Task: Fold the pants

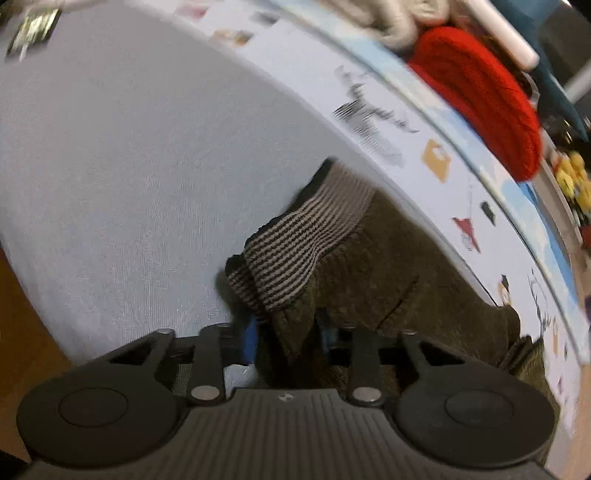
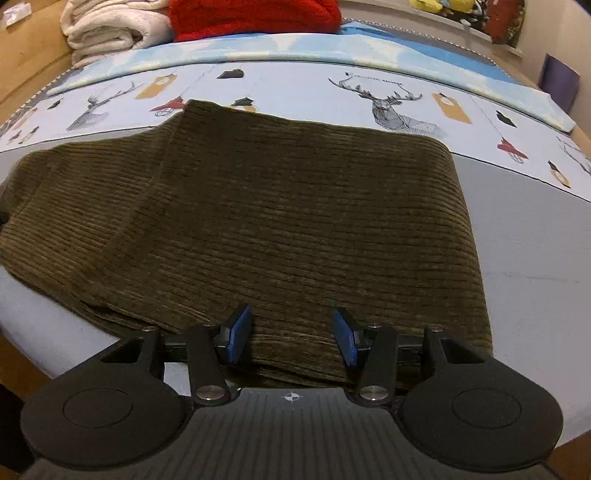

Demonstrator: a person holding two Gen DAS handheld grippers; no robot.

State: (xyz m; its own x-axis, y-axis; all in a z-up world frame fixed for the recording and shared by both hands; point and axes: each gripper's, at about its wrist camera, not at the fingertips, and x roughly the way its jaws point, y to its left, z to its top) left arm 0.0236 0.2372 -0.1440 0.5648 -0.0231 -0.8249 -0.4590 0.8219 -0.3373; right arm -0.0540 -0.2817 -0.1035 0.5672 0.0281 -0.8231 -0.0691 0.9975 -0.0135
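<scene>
Olive-green corduroy pants [image 2: 280,221] lie folded on a grey sheet [image 2: 535,258], legs stacked, in the right wrist view. My right gripper [image 2: 291,339] is open, its blue pads [image 2: 240,332] spread just above the near edge of the fabric. In the left wrist view my left gripper [image 1: 288,332] is shut on the pants [image 1: 388,266] near the striped waistband [image 1: 295,243], lifting that part; the fabric hides most of the blue pads [image 1: 251,338].
A deer-print bedcover [image 2: 388,99] lies behind the pants. A red knit item [image 2: 255,14] and white folded blanket [image 2: 110,29] sit at the far side. The wooden floor [image 1: 22,332] shows beyond the mattress edge.
</scene>
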